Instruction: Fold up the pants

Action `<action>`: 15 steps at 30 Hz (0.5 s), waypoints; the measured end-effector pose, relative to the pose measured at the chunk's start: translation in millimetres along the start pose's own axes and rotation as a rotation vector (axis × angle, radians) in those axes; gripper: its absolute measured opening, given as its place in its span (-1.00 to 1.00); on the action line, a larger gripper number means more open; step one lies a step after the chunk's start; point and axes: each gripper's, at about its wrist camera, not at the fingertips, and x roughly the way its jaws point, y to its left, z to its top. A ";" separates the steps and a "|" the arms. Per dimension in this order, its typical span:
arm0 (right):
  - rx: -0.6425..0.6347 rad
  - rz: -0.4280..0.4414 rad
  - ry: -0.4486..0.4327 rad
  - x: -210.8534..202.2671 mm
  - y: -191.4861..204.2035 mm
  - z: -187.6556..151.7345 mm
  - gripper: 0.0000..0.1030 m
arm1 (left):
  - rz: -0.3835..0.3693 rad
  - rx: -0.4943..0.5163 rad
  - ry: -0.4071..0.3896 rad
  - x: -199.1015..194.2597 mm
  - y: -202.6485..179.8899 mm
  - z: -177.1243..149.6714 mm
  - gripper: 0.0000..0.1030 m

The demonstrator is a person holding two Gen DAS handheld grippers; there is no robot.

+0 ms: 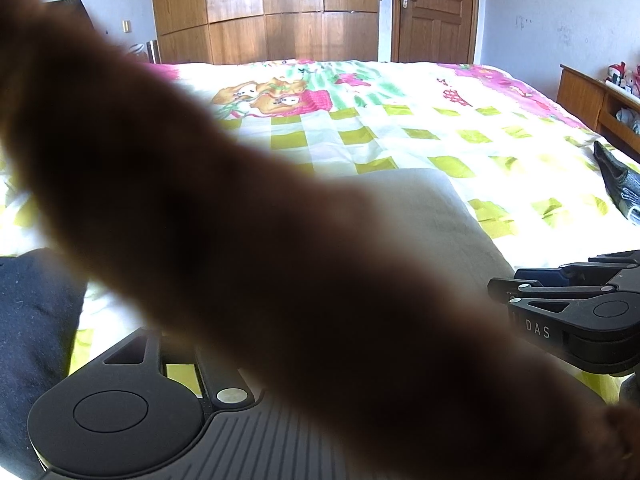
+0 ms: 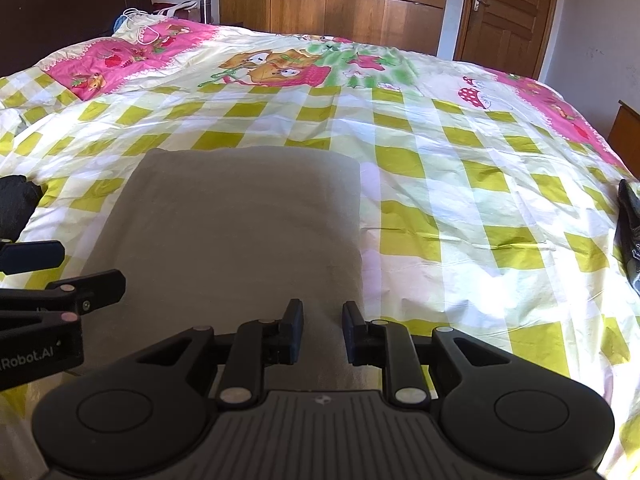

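The pants (image 2: 240,220) are grey-beige and lie folded into a flat rectangle on the checked bedspread (image 2: 440,168). My right gripper (image 2: 323,332) hovers over their near right edge with its jaws a little apart, and only flat cloth shows in the gap. My left gripper (image 2: 68,268) comes in from the left beside the pants' near left corner, fingers apart with nothing between them. In the left wrist view a blurred brown shape (image 1: 260,240) close to the lens hides that gripper's fingers and most of the pants (image 1: 432,208). The right gripper (image 1: 560,292) shows at the right there.
A dark garment (image 2: 16,200) lies at the bed's left edge, and a black item (image 2: 628,232) lies at the right edge. A wooden wardrobe (image 2: 332,4) and a door (image 2: 508,12) stand behind the bed. A wooden shelf (image 1: 592,100) sits at the right.
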 end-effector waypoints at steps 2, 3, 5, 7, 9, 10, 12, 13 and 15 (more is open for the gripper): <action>0.000 0.000 0.005 0.5 -0.4 0.0 -0.31 | 0.003 0.002 -0.001 0.2 -0.6 0.4 0.34; 0.002 -0.002 0.004 0.4 -0.6 -0.1 -0.30 | 0.005 0.004 0.000 0.5 -0.9 0.4 0.37; 0.006 -0.001 0.004 0.1 -0.9 -0.4 -0.30 | 0.013 0.009 0.000 1.0 -1.5 0.3 0.42; 0.008 -0.003 0.004 0.1 -1.0 -0.8 -0.30 | 0.019 0.012 0.001 1.4 -1.7 0.3 0.54; 0.012 -0.004 0.003 0.0 -1.5 -0.9 -0.30 | 0.024 0.014 -0.002 0.9 -1.6 0.0 0.57; 0.014 -0.004 0.003 0.2 -1.6 -0.8 -0.30 | 0.027 0.015 -0.003 0.9 -1.6 -0.1 0.60; 0.014 -0.006 0.003 0.2 -1.5 -0.9 -0.29 | 0.032 0.017 -0.004 1.1 -1.7 -0.2 0.65; 0.016 -0.006 0.001 0.0 -2.0 -1.0 -0.29 | 0.036 0.019 -0.004 1.1 -1.8 -0.2 0.68; 0.019 -0.004 0.003 0.3 -2.5 -1.3 -0.29 | 0.048 0.025 -0.006 1.2 -2.3 -0.4 0.72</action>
